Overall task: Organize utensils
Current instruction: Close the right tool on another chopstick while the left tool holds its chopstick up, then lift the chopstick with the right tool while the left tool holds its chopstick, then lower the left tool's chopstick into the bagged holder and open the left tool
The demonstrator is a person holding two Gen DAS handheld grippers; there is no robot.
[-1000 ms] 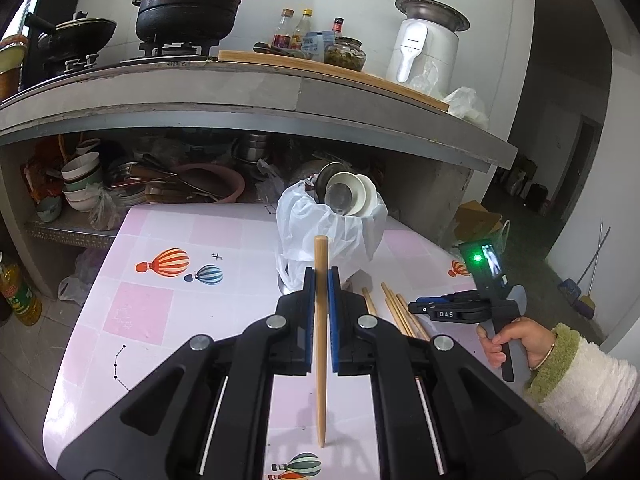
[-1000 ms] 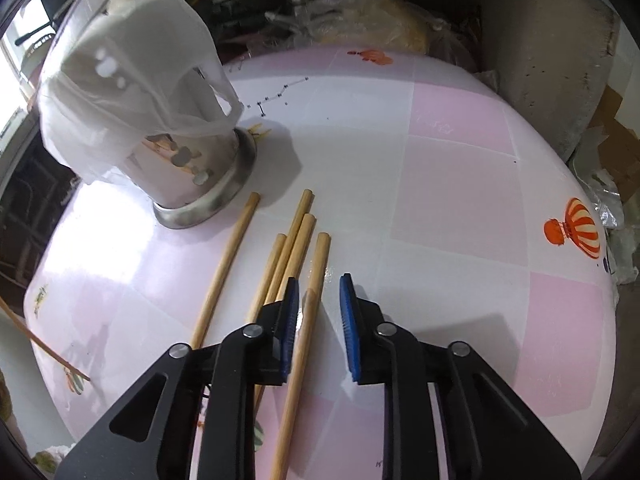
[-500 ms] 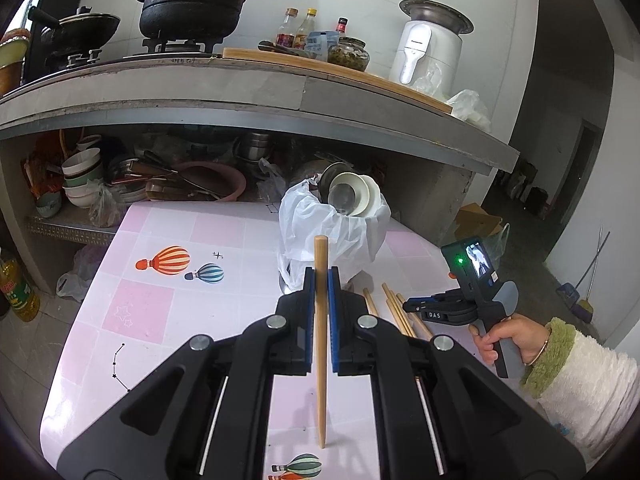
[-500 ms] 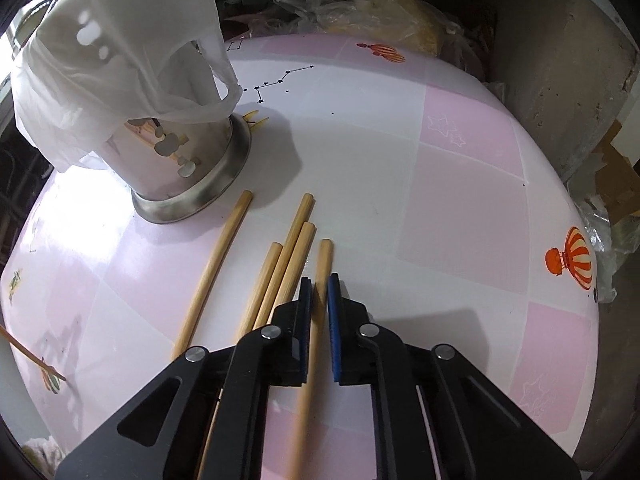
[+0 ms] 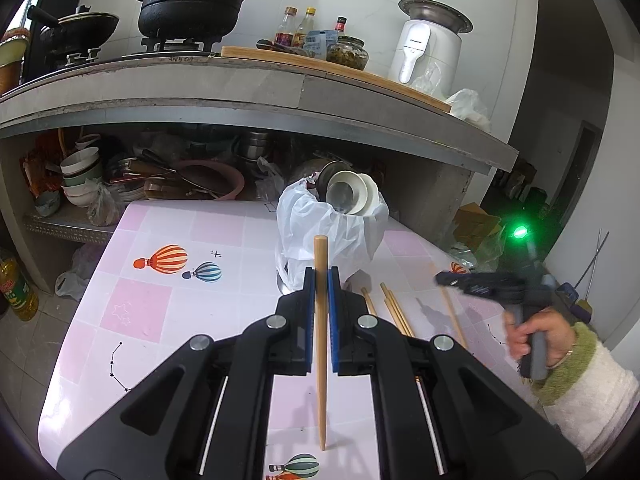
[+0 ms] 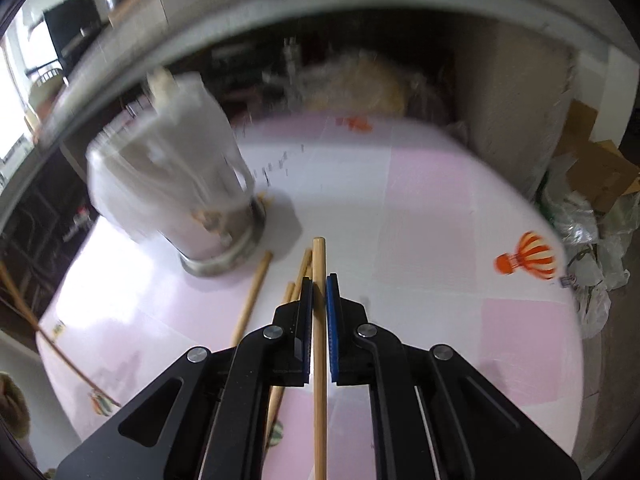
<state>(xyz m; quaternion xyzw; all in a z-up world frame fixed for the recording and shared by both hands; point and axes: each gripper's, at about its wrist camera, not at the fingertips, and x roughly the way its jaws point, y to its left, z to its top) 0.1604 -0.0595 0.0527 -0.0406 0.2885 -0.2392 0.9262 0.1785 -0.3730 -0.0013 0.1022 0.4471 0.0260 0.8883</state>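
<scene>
Two black two-finger grippers with blue pads, each clamped on one tan wooden chopstick. The left gripper [image 5: 319, 276] is closed tight on its upright chopstick [image 5: 320, 340], the blunt end above the pads and the tapered tip pointing down toward the pink-and-white checked tablecloth with hot-air-balloon prints [image 5: 160, 304]. The right gripper [image 6: 319, 284], its jaws having just been closing, now pinches a second chopstick [image 6: 319, 360] that lies along the line of its fingers, raised clear of the cloth; in the left wrist view this gripper [image 5: 442, 279] appears blurred, held by a hand [image 5: 536, 336] in a white fleece sleeve with green cuff [image 5: 588, 392]. Loose chopsticks [image 6: 252, 300], four countable in the right wrist view, lie on the cloth just left of the right gripper, one apart and the others bunched together. Just beyond them stands a perforated steel utensil holder draped in a white plastic bag [image 6: 172, 184], on the table. Behind it in the left wrist view: a grey concrete counter [image 5: 280, 92] carrying a black lidded pot [image 5: 196, 4], and an under-shelf with stacked bowls [image 5: 80, 176].
</scene>
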